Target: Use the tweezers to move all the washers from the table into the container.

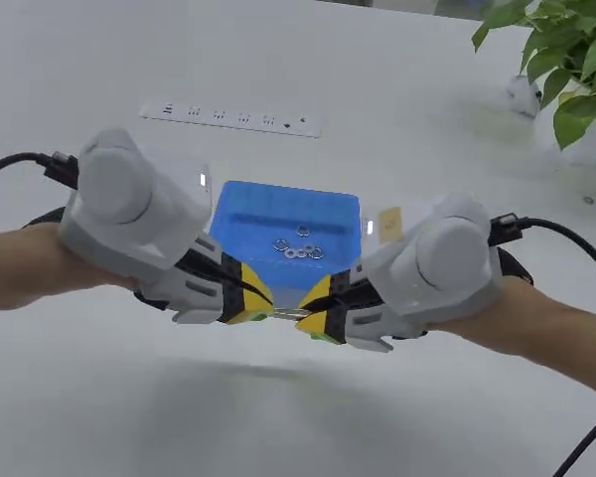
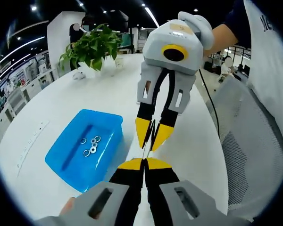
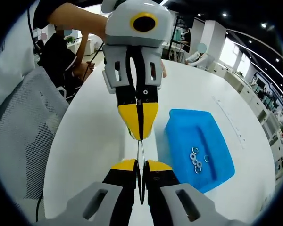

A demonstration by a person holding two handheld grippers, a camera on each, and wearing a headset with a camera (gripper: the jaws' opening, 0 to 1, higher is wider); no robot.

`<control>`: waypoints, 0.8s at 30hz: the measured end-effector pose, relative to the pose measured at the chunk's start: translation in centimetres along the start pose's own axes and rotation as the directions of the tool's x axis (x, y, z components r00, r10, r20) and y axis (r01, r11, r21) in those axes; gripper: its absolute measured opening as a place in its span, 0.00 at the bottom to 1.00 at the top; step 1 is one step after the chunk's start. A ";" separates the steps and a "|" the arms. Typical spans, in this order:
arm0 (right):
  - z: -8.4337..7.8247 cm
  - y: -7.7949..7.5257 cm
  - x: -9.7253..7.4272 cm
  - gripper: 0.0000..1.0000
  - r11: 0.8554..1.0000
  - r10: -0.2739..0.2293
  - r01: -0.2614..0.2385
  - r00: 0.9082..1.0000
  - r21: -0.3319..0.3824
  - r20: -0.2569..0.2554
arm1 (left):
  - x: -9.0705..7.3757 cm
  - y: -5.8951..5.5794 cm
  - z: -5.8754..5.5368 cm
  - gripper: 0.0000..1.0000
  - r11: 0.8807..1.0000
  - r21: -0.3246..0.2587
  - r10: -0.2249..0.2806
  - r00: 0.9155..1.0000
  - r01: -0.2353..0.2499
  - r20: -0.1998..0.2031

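Over the white table my two grippers face each other tip to tip. The thin metal tweezers span the small gap between them. My left gripper is shut on one end of the tweezers. My right gripper is shut on the other end, and the tweezers run down between its jaws. Just beyond the grippers sits the blue container with several washers in it. No washer is visible on the table.
A white power strip lies at the far side of the table. A potted plant stands at the far right corner. A mesh chair is behind the person. Black cables trail from both grippers.
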State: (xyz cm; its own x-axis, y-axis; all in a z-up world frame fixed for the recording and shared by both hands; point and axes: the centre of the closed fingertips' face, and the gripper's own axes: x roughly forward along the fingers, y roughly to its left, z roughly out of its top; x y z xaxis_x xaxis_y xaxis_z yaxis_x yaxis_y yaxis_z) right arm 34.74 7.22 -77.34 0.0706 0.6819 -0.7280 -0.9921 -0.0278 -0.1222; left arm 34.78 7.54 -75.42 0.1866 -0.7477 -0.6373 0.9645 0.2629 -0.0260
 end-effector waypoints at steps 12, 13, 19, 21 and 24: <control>-2.0 -0.7 1.6 0.08 0.998 0.037 -0.039 0.997 -0.041 -0.061 | 2.5 0.8 -3.1 0.05 0.999 -0.042 -0.024 0.999 0.022 -0.046; -2.1 -0.8 1.7 0.08 0.998 0.037 -0.039 0.997 -0.039 -0.062 | 2.6 0.9 -3.3 0.05 0.999 -0.047 -0.029 0.998 0.027 -0.049; -2.5 -1.0 2.1 0.09 0.998 0.038 -0.041 0.997 -0.045 -0.068 | 3.0 0.9 -3.4 0.05 0.998 -0.052 -0.034 0.998 0.032 -0.052; -2.9 -0.9 2.3 0.10 0.998 0.046 -0.050 0.996 -0.046 -0.081 | 3.1 0.9 -3.5 0.05 0.998 -0.056 -0.036 0.998 0.033 -0.052; -3.3 -0.8 2.2 0.10 0.997 0.042 -0.048 0.994 -0.064 -0.099 | 3.1 0.8 -3.4 0.05 0.998 -0.050 -0.035 0.998 0.032 -0.055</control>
State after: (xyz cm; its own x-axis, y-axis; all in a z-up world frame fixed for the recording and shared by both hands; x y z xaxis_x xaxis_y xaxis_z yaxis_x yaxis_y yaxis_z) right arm 36.04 6.35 -81.11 0.0391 0.6046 -0.7955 -0.9857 -0.1072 -0.1299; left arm 35.45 7.48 -80.05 0.1419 -0.7215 -0.6777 0.9595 0.2685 -0.0850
